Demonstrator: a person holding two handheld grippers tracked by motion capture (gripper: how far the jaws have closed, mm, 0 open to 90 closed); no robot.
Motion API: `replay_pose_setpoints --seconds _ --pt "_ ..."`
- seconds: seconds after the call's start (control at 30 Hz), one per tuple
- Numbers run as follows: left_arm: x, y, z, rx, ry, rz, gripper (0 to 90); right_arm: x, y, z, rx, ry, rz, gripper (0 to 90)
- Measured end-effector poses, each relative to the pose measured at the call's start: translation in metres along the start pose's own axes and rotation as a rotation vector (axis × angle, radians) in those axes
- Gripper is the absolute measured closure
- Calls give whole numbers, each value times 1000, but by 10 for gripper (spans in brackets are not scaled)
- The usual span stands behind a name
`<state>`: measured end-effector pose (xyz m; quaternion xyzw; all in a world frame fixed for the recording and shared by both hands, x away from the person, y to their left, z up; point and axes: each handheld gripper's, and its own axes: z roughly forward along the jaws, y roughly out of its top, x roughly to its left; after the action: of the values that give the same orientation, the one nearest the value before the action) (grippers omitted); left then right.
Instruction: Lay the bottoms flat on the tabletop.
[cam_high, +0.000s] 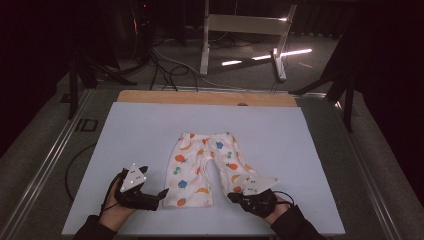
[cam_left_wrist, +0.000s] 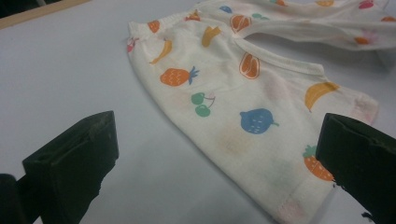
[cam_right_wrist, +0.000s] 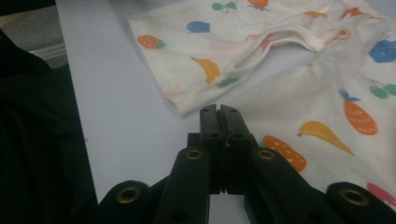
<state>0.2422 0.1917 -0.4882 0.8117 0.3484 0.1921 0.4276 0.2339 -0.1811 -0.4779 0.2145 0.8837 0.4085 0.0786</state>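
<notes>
We are holding the left gripper (cam_high: 162, 194) at the near left of the desk (cam_high: 130, 135), its jaws spread wide and lying just beside the hem of one leg of the fruit-print shorts (cam_high: 202, 167). In the left gripper view that leg (cam_left_wrist: 243, 121) is lying flat between and beyond the two jaws, untouched. We are keeping the right gripper (cam_high: 234, 196) at the near right, its jaws pressed together with nothing between them; in the right gripper view their tip (cam_right_wrist: 219, 112) is sitting at the gap between the two leg hems. The shorts are spreading flat mid-desk, waistband at the far side. Beyond the desk, cables (cam_high: 167, 67) and a pale metal frame (cam_high: 245, 30) are standing on the floor.
</notes>
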Motion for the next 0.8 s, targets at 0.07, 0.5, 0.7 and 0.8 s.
replay_pose_setpoints --seconds 0.07,0.5,0.7,0.8 --pt "0 0 0 1 -2 3 2 1 0 6 15 6 -4 894" --pt "0 0 0 0 -2 1 2 -1 -3 29 31 58 23 762" --pt "0 0 0 -3 -2 0 2 -19 0 2 -77 -41 71 551" --pt "0 0 0 -2 -3 2 2 -34 -4 -14 -102 -107 93 554"
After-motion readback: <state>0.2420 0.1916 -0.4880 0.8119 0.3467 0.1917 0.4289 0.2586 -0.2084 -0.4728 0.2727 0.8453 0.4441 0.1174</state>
